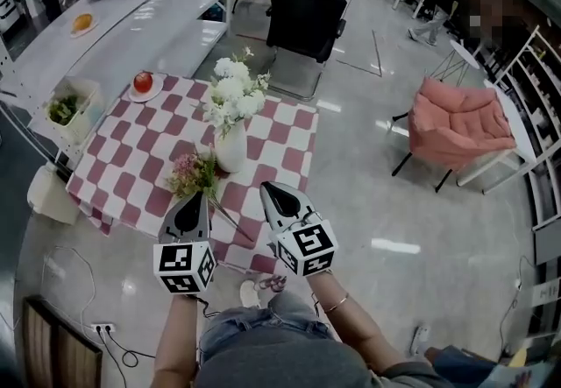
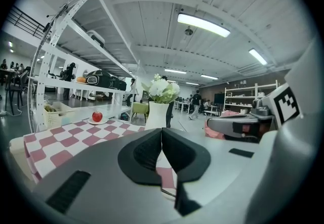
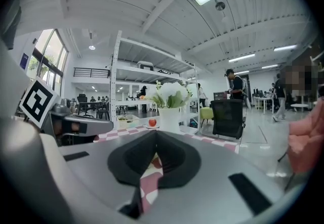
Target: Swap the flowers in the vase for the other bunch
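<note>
The left hand-held gripper (image 1: 201, 196) and right hand-held gripper (image 1: 266, 188) are held shut, empty; the upright vase (image 1: 231, 150) of white flowers (image 1: 233, 97) is seen just ahead, between them; the pink bunch (image 1: 195, 172) lies nearest the left.

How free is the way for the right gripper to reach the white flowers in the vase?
Likely yes: the right gripper, jaws shut, points toward the vase with only checked tablecloth between them. It would have to open before taking the white flowers.

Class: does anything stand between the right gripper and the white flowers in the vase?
Nothing visible does. Only checked cloth lies between the right gripper and the vase of white flowers; the pink bunch lies aside, before the left gripper.
</note>
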Tool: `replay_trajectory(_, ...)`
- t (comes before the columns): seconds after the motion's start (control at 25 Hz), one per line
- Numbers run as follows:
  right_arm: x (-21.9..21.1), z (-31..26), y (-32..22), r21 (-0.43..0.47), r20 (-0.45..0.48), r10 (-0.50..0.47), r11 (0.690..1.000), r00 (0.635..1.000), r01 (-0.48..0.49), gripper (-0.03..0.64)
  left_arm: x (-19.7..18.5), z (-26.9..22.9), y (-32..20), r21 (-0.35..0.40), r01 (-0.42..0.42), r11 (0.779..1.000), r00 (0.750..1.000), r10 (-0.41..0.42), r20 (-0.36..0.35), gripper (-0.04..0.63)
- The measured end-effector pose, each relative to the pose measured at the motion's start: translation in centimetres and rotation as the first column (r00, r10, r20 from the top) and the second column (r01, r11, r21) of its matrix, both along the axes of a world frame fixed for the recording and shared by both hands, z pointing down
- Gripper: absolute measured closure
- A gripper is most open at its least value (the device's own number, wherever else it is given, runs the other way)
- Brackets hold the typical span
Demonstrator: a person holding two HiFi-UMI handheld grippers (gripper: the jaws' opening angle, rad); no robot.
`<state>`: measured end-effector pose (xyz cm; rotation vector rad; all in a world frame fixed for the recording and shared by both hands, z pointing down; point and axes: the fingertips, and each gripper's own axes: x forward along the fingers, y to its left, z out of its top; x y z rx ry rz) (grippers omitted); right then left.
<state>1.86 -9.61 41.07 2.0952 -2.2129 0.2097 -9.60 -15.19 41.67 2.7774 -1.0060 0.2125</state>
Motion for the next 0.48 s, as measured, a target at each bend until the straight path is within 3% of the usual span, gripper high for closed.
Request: replay_trajectory(0.48, 1.7, 0.7, -3.6, -0.030, -0.011, -0.053, 0.998, 0.999, 0.053, 0.606, 3.5, 0.0, -2.2, -0.001, -0.019, 1.000, 1.000, 0.019, 0.009, 0.577)
